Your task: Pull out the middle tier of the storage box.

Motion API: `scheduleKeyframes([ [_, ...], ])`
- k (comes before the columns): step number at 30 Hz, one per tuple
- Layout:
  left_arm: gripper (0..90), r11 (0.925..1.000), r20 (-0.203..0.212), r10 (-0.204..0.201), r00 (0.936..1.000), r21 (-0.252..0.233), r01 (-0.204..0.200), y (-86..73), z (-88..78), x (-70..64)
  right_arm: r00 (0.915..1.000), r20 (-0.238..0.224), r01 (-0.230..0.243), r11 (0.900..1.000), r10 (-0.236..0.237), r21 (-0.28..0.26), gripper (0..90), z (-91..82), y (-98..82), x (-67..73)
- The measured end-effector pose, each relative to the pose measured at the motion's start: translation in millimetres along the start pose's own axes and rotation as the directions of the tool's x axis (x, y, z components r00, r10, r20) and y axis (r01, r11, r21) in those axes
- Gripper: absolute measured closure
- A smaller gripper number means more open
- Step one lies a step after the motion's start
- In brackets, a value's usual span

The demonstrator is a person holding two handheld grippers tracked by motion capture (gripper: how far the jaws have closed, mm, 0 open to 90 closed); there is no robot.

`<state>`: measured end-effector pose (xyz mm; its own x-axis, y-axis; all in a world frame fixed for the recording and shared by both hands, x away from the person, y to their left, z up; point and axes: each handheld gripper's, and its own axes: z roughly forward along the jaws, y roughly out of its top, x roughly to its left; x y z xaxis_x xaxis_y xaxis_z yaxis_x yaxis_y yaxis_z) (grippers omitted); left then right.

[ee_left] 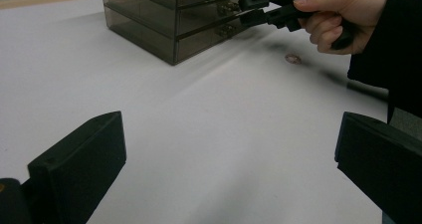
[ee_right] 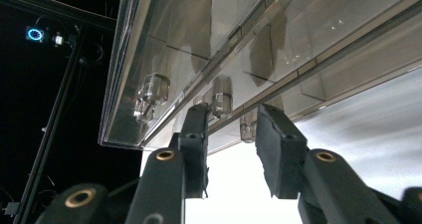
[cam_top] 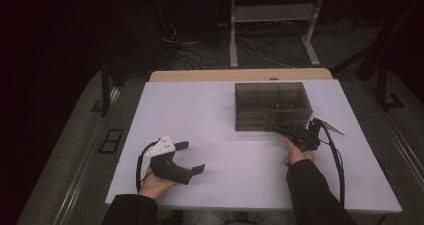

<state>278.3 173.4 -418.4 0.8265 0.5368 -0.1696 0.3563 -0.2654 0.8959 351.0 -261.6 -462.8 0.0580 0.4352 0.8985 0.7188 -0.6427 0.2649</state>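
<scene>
Over on the left, the left gripper [cam_top: 187, 157] is just parked on the white table [cam_top: 200, 110] in the person's left hand [cam_top: 156, 184], jaws spread wide with nothing but bare tabletop between them. Toward the right sits the smoky see-through drawer box [cam_top: 272, 105], near the far edge, with little clear knobs on its front. The right gripper [cam_top: 286, 130] is pushed right up to the box's front face, held in the right hand [cam_top: 296, 154]. In the right gripper view its jaws are partly closed around one clear knob [ee_right: 222, 95], which sits in the gap between the tips [ee_right: 234, 129]; honestly can't tell if the pads are actually pinching it.
</scene>
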Motion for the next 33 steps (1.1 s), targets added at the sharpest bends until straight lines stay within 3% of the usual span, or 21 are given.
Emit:
scheduleKeyframes([
  [18, 0.0, 1.0, -0.002, 0.0, 1.0, 0.0, 0.0, -0.1, -0.2, 0.4, 0.9992, -0.028, -0.028, 0.999, 0.027, -0.031, 78.5, 5.1, -2.7, 1.1],
  [33, 0.0, 1.0, -0.004, 0.003, 1.0, 0.003, -0.003, -0.1, -0.3, 0.9, 0.9991, 0.003, -0.041, 0.998, 0.042, -0.043, 80.0, 4.2, -4.2, 5.5],
])
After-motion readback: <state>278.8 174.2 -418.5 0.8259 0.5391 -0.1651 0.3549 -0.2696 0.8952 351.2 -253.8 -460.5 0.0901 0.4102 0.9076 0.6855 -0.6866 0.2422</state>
